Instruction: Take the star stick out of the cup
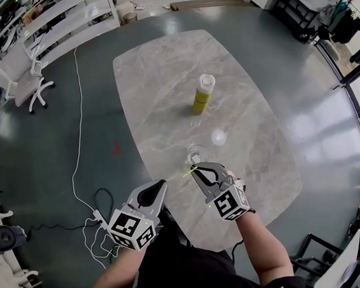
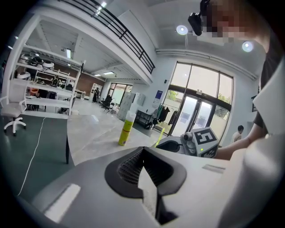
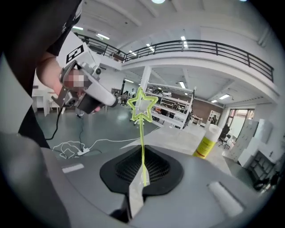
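Note:
My right gripper (image 1: 196, 168) is shut on the thin yellow-green star stick (image 1: 189, 172). In the right gripper view the stick (image 3: 143, 147) rises from between the closed pads, with its star outline at the far end. The clear cup (image 1: 198, 152) stands on the marble table (image 1: 182, 68) just beyond the right gripper's tips; the stick shows outside its rim. The right gripper view does not show the cup. My left gripper (image 1: 161, 185) hangs shut and empty off the table's near-left edge, beside the right one. In the left gripper view its jaws (image 2: 142, 167) meet with nothing between them.
A yellow spray bottle (image 1: 202, 94) with a white cap stands upright mid-table, farther than the cup. A white cable (image 1: 78, 146) and a power strip lie on the dark floor to the left. White shelving and an office chair (image 1: 35, 88) stand at far left.

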### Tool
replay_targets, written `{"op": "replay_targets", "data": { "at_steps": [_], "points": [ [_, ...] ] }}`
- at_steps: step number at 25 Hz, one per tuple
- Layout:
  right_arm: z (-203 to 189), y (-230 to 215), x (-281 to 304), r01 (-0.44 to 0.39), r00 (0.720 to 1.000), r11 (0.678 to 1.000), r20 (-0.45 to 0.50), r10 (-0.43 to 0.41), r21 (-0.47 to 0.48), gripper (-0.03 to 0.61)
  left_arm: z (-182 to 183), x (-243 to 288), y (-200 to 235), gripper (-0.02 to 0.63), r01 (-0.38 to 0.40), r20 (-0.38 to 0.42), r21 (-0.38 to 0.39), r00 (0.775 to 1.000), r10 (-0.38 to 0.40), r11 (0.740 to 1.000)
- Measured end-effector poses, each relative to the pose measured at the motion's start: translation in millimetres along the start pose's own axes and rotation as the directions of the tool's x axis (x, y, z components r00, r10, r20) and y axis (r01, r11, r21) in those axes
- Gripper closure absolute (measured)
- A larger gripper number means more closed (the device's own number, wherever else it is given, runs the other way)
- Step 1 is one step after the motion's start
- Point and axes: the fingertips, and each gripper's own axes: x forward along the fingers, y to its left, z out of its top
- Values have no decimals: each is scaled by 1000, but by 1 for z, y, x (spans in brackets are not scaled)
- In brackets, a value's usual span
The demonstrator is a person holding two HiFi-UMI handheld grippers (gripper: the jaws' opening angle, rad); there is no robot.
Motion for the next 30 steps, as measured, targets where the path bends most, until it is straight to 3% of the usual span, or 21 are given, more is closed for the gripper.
{"op": "replay_targets", "data": {
  "at_steps": [4, 9, 16, 20, 30],
  "points": [
    [22, -18, -31, 52, 995, 992, 81, -62, 115, 549, 10, -3, -11, 612, 14, 5, 23, 1000, -15, 1000],
    [42, -34, -75, 117, 981, 980, 135, -139, 158, 549, 15, 3, -27, 612, 51, 0, 57, 999, -51, 997],
    [64, -47, -146, 163, 954, 940, 197, -228, 299, 549, 30, 18, -61, 612, 130, -7, 102, 991, -130, 986],
    [63, -51, -177, 192, 934, 905, 211, -287, 380, 549, 35, 24, -77, 612, 166, -11, 124, 986, -166, 978],
    [43, -52, -239, 270, 898, 836, 188, -397, 478, 549, 34, 33, -102, 612, 219, -39, 143, 976, -216, 965]
  ]
}}
